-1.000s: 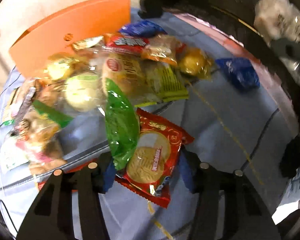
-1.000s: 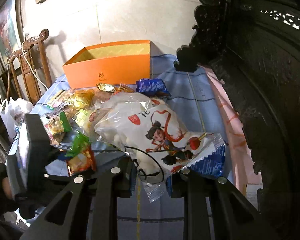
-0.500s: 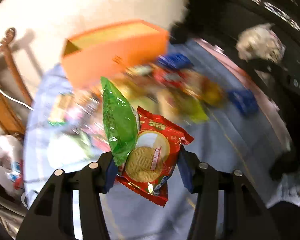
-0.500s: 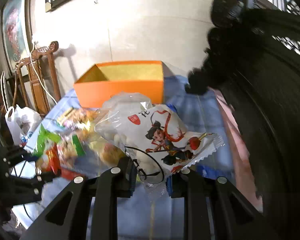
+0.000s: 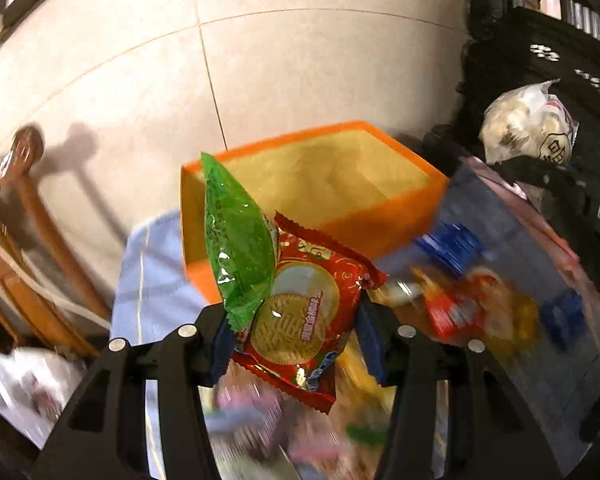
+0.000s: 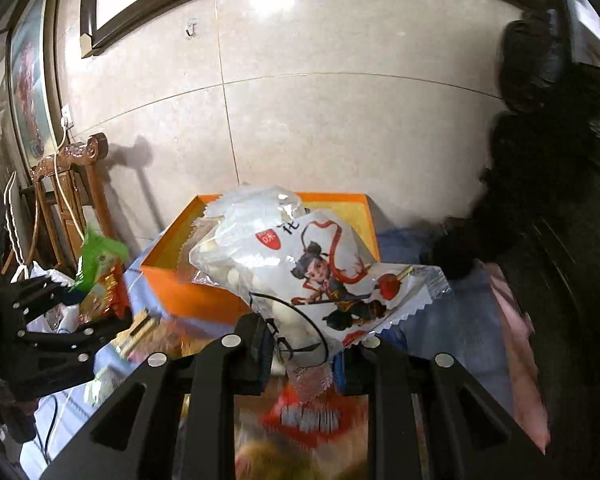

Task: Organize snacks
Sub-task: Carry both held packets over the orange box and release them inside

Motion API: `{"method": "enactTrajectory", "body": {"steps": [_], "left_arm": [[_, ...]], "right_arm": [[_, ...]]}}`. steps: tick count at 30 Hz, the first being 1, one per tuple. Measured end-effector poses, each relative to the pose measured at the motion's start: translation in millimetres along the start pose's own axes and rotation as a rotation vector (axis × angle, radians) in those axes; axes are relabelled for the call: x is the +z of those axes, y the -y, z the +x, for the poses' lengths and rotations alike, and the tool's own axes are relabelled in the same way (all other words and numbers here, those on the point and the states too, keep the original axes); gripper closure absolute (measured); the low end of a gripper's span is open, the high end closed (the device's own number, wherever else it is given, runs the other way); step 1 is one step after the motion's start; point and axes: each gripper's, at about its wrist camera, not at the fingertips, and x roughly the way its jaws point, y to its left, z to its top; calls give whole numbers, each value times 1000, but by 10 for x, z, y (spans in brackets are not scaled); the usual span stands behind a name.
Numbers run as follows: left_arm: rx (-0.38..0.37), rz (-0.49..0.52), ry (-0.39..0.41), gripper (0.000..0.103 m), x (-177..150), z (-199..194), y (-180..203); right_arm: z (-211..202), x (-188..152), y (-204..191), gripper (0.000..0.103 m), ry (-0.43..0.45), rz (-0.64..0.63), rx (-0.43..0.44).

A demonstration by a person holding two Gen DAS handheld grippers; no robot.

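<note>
Tools both lifted off worktop: left tool [image 5: 292, 320] clamps red biscuit pack [image 5: 304, 312] plus green packet [image 5: 236, 240], right tool [image 6: 304, 344] pinches white candy bag [image 6: 300, 264]. Orange box [image 5: 380, 216] now at 12 o'clock, drop-off looks next.

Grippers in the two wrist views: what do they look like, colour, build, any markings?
Both grippers, left gripper and right gripper, are matte black with cut-out frames and round silver screws. The fingers carry blue pads. The right unit's body shows partial white lettering, too cropped to read.

Box [image 5: 380, 216] at table's [image 5: 156, 280] far end by wall [image 5: 300, 72]; snack pile [image 5: 480, 312] in front; chair [image 5: 20, 208] left.
</note>
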Motion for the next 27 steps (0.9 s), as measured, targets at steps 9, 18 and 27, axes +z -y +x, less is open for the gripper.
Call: {"method": "enactTrajectory", "body": {"steps": [9, 18, 27], "left_arm": [[-10, -37, -37, 48, 862, 1176, -306], [54, -66, -76, 4, 762, 1198, -356], [4, -48, -74, 4, 26, 350, -275]], "right_arm": [[1500, 534, 200, 75, -160, 7, 33], [1355, 442, 466, 4, -209, 2, -55], [1186, -392, 826, 4, -405, -46, -144]]}}
